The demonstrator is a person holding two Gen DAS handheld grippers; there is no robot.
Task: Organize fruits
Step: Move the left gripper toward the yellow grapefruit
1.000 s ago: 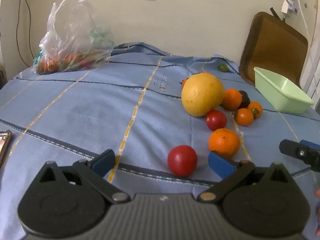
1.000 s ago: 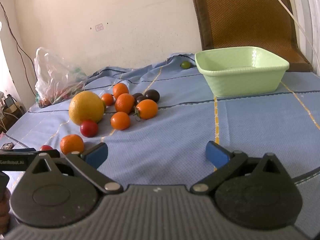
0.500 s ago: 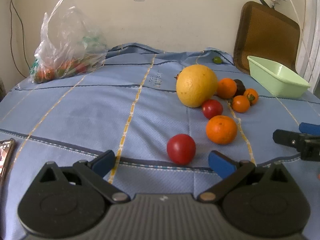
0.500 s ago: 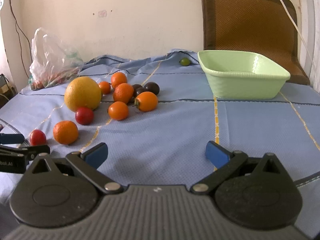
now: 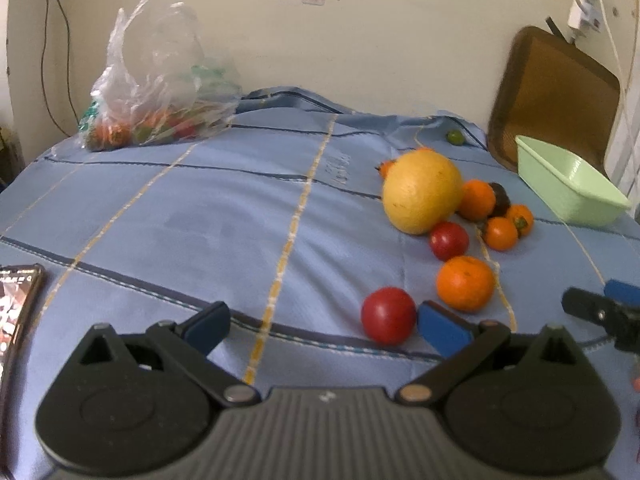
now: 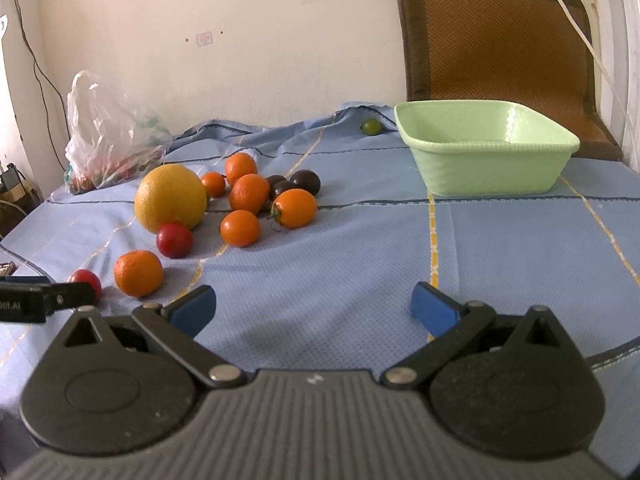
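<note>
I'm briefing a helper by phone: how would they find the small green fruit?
Start at the pale green basin on the blue cloth. Just left of its far corner, by the wall, sits the small green fruit, alone and away from the orange and red pile.

Blue striped tablecloth (image 6: 360, 240) under scattered fruit (image 6: 240, 228), green basin (image 6: 488, 152), plastic bag (image 5: 156, 92), phone (image 5: 16, 308).
</note>
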